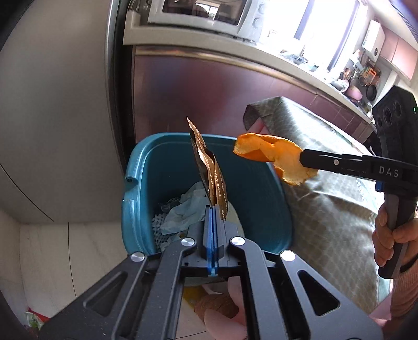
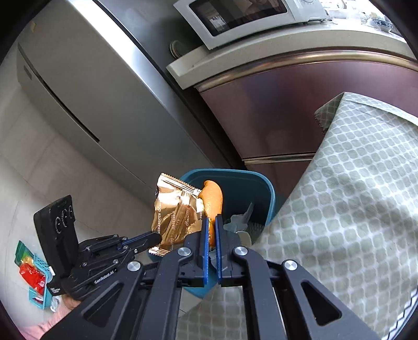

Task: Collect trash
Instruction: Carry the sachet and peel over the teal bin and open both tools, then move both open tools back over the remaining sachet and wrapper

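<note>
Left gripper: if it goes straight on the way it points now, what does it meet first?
Probably the open blue plastic trash bin. The left gripper, shut on the crumpled gold foil wrapper, points into its mouth, toward the pale crumpled paper inside. The orange peel appears off to the right, though depth is unclear.

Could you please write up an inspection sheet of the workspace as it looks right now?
Surface: table under a green patterned tablecloth, beside the bin; pale tiled floor.
Job's things: teal trash bin holding crumpled tissue; gold snack wrapper; orange peel; both held above the bin.
Clutter: colourful packets and a small teal basket on the floor.
Grippers: left gripper shut on the wrapper; right gripper shut on the peel.
Cables: nothing seen.
Surroundings: grey refrigerator, microwave on the counter, maroon cabinets.
</note>
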### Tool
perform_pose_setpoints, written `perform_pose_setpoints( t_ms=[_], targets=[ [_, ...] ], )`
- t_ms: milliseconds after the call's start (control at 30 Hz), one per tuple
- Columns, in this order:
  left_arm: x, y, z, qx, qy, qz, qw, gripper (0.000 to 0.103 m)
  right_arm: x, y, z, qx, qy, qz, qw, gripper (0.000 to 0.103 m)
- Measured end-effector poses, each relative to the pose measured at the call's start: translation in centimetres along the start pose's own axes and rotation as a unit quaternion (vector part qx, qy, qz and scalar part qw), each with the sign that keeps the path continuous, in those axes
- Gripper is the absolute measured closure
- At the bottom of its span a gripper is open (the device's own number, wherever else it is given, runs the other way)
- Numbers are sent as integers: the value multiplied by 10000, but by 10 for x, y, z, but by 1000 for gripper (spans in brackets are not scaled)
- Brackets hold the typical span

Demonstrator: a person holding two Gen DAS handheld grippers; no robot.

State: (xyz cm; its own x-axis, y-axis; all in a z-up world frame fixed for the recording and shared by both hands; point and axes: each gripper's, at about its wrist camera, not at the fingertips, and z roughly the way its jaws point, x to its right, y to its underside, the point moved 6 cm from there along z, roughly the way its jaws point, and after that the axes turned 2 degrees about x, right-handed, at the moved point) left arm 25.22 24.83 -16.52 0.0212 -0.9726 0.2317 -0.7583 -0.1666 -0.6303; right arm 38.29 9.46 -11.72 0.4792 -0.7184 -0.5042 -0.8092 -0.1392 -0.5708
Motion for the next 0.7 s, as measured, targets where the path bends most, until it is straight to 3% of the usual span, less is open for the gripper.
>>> perform_pose_setpoints(
  t_ms=[100, 133, 200, 333, 533, 700],
  targets=[
    [-4, 3, 15, -100, -87, -30, 9999, 97, 4, 0, 17, -129, 340, 72, 9993, 89],
    [-5, 5, 21, -157, -102, -29, 9998, 89, 6, 1, 20, -143, 406, 112, 9990, 81],
    [-7, 9, 31, -269, -149, -81, 9995, 84, 8, 3, 22, -118, 426, 188, 9988, 80],
    [-9, 16, 41, -344, -136, -170, 9992, 83, 6, 11, 13, -83, 343, 157, 9993, 79],
    [2, 14, 28, -90, -24, -116, 9999, 83, 5, 26, -17, 95, 182, 67, 9998, 75],
    [32, 7, -2, 286, 278, 162, 9991, 81, 5, 32, -48, 350, 54, -32, 9994, 75]
  ],
)
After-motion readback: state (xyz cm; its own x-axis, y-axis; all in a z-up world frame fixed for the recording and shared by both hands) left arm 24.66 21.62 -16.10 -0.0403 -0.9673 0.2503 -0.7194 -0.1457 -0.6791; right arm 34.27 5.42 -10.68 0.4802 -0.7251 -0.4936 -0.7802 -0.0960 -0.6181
